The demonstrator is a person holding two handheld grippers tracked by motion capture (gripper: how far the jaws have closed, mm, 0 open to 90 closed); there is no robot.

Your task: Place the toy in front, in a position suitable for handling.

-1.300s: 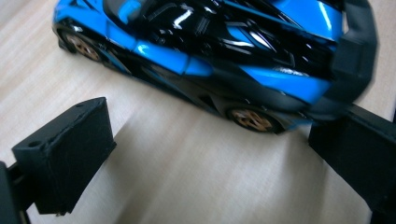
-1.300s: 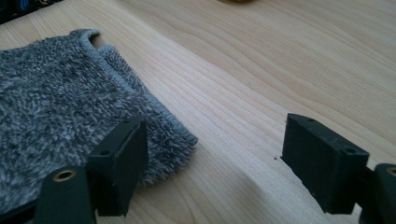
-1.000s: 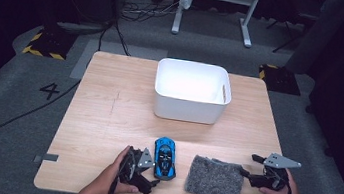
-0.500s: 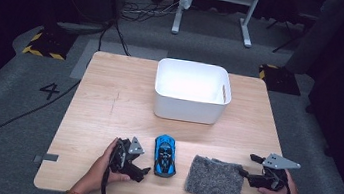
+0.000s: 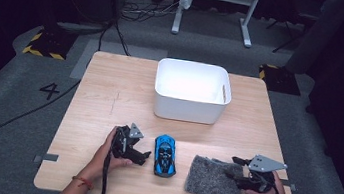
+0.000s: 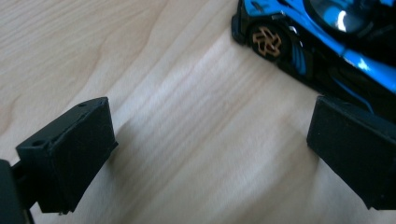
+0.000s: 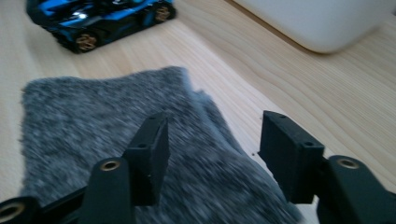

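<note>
- High view: grey cloth (image 5: 214, 180) lies just right of the toy car (image 5: 165, 155); right gripper (image 5: 234, 168), fingers just closing, unclenched, straddles its edge.
- Left gripper (image 5: 143, 157), fingers released, waits left of the car.
- Next, probably: pinch and lift the cloth.

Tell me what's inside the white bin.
The white bin looks empty: its bright floor and far walls show nothing in the high view. The strip of floor just behind its near wall is hidden.

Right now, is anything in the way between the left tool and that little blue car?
Nothing visible is. The left tool sits on the table just beside the blue toy car, its jaws wide apart. In the left gripper view, bare wood lies between them and the car's side already nears one jaw.
</note>
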